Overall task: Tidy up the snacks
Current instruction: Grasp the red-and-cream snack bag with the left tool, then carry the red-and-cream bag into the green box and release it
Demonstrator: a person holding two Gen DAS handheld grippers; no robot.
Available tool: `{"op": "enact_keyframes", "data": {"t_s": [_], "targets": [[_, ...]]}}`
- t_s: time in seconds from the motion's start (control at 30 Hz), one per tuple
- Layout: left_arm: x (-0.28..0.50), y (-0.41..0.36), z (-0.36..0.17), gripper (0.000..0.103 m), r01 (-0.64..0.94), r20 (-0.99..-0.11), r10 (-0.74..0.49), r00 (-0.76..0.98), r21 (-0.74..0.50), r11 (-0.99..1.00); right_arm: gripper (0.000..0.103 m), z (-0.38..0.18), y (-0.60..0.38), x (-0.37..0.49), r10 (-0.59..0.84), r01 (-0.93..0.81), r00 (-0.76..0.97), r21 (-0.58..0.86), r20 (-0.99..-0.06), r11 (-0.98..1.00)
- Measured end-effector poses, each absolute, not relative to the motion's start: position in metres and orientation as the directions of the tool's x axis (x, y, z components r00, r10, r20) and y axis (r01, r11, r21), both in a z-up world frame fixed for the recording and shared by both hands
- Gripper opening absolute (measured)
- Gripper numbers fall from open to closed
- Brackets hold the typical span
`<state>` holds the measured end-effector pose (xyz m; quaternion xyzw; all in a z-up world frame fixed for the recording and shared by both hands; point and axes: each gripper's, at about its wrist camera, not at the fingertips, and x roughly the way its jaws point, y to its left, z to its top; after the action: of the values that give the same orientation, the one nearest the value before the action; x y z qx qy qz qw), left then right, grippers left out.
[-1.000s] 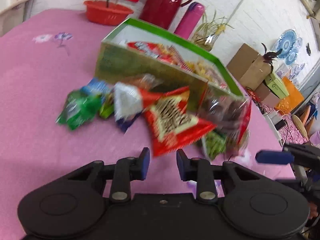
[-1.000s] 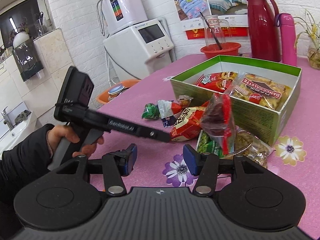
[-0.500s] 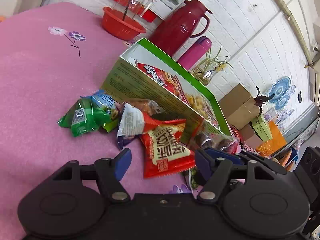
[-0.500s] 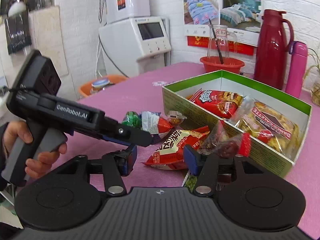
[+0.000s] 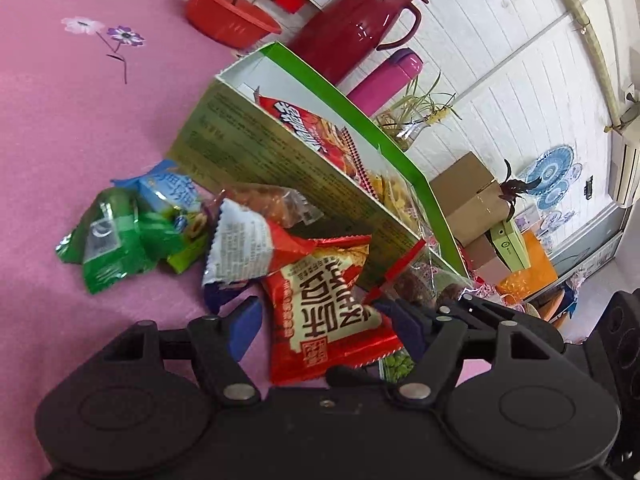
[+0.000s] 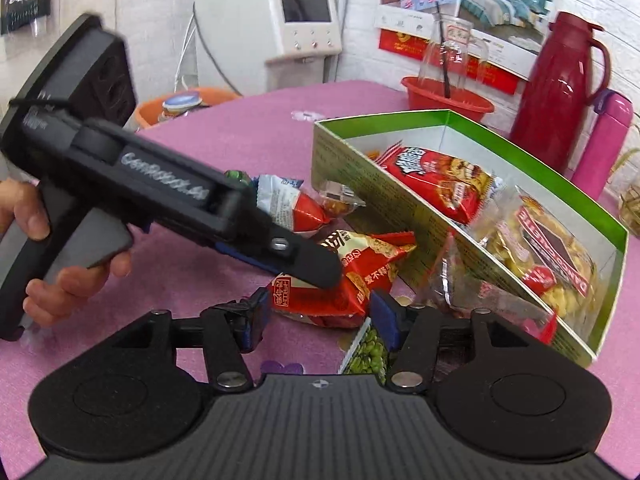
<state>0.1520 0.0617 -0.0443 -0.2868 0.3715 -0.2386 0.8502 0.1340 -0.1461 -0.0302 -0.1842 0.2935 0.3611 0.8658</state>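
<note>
A red snack packet [image 5: 332,312] lies on the pink cloth in front of the green box [image 5: 280,152]. My left gripper [image 5: 325,328] straddles it; its jaws are opening and the pads stand off the packet. From the right wrist view the left gripper [image 6: 316,272] hovers over the red packet [image 6: 360,272]. My right gripper [image 6: 320,320] is just short of that packet, its jaws opening and empty. A clear bag of dark pieces [image 6: 472,284] leans on the green box [image 6: 360,172]. A green pea packet [image 6: 368,348] lies under the right finger.
More loose packets lie left of the box: green ones [image 5: 116,236] and a white-and-red one [image 5: 244,240]. The box holds a red packet [image 6: 436,184] and a yellow bag [image 6: 552,256]. Behind stand a red thermos [image 6: 556,92], a pink bottle [image 6: 604,136] and a red bowl [image 6: 444,96].
The left jaws went from nearly shut to wide and came down around the red packet. My right gripper moved closer and lower with wider jaws. The clear bag sank against the box.
</note>
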Motion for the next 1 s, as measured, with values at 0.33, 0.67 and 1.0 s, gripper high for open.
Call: {"op": "enact_keyframes", "data": {"t_s": [0.33,0.67,1.0], "targets": [[0.142,0.053,-0.043,0.043,0.218,-0.514,-0.599,0.614,-0.619,0.754,0.066,-0.036,-0.144,0.128,0.513,-0.737,0.552,-0.097,-0.657,0.669],[0.101,0.046,0.003,0.04,0.286,-0.473,-0.569,0.672,-0.543,0.789,0.064,-0.002,-0.155,0.091,0.59,-0.755,0.589,-0.116,-0.551,0.645],[0.134,0.04,0.051,0.034,0.337,-0.388,-0.539,0.748,-0.477,0.812,0.064,0.031,-0.15,0.128,0.611,-0.717,0.675,-0.173,-0.415,0.675]]}}
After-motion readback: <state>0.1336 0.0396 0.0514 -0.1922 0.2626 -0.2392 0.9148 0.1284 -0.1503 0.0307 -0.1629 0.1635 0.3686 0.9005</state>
